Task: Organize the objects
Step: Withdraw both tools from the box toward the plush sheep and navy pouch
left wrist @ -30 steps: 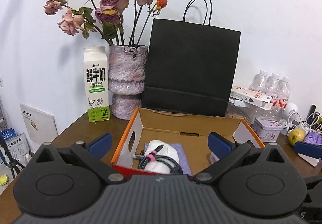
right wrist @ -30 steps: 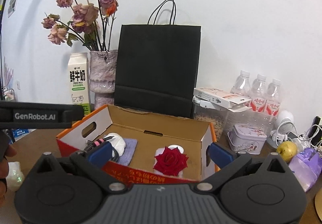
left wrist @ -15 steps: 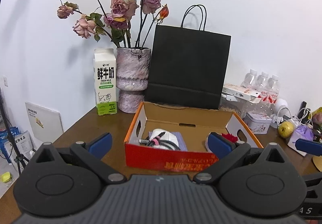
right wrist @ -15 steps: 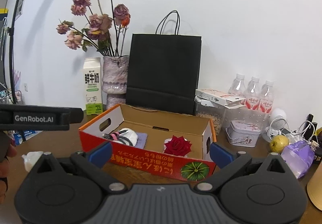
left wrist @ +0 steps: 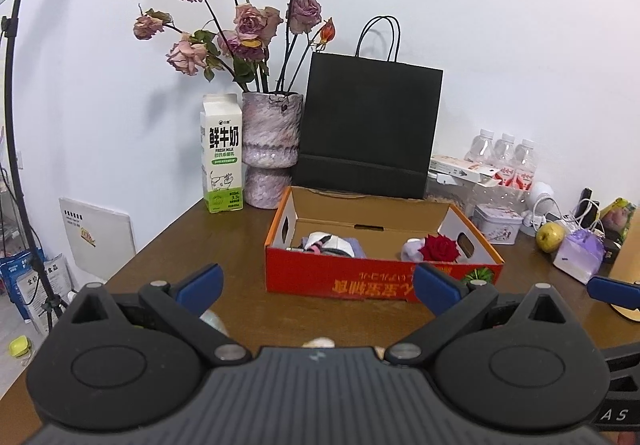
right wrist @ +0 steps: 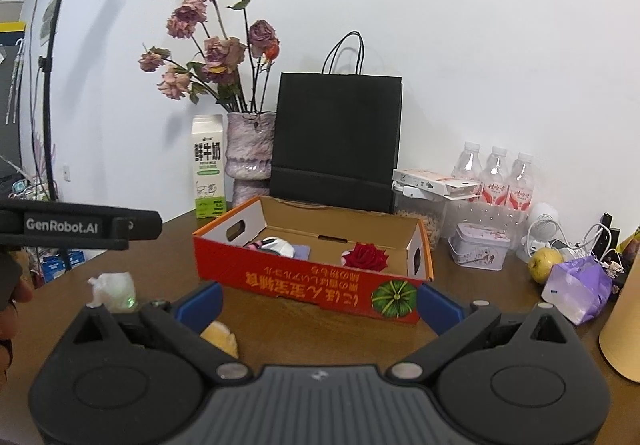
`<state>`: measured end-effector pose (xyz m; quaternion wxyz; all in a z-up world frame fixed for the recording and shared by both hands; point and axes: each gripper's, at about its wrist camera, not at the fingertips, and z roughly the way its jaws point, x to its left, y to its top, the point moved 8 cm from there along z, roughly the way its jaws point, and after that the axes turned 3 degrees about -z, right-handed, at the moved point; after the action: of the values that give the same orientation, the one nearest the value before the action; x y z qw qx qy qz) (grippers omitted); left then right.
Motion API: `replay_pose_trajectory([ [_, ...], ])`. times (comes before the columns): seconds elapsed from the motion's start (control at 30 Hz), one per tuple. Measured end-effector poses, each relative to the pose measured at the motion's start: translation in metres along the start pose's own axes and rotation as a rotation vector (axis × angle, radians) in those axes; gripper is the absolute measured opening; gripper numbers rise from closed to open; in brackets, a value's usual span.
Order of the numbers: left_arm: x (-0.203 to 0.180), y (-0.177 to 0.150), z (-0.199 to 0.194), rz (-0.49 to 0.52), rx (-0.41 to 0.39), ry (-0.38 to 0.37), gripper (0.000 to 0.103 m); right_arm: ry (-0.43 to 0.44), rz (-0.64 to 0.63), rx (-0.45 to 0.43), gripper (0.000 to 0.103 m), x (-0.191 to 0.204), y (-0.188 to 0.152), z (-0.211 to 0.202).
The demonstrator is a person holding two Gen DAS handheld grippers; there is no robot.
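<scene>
Partly done, I judge: rose [right wrist: 365, 255] and mouse [right wrist: 276, 245] lie in the box [right wrist: 304, 283], both tongs [left wrist: 316, 285] [right wrist: 318, 303] gape empty, small items remain on the table [right wrist: 172, 269].

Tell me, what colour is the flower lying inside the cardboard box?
Red. The rose shows best in the right wrist view, at the box's right end.

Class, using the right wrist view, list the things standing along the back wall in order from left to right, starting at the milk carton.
milk carton → vase of dried roses → black paper bag → three water bottles
</scene>
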<state>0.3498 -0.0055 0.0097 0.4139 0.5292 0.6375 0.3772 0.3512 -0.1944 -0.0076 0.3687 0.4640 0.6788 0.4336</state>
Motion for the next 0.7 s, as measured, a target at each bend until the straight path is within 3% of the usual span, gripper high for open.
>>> replay_pose_trajectory([
  [0.3, 0.009, -0.029, -0.027, 0.0, 0.052, 0.0, 0.103, 0.02, -0.018, 0.05, 0.103, 0.009, -0.036, -0.029],
  [0.7, 0.015, -0.074, -0.04, 0.037, 0.138, 0.021, 0.103, 0.06, -0.051, 0.158, 0.103, 0.014, -0.086, -0.037],
])
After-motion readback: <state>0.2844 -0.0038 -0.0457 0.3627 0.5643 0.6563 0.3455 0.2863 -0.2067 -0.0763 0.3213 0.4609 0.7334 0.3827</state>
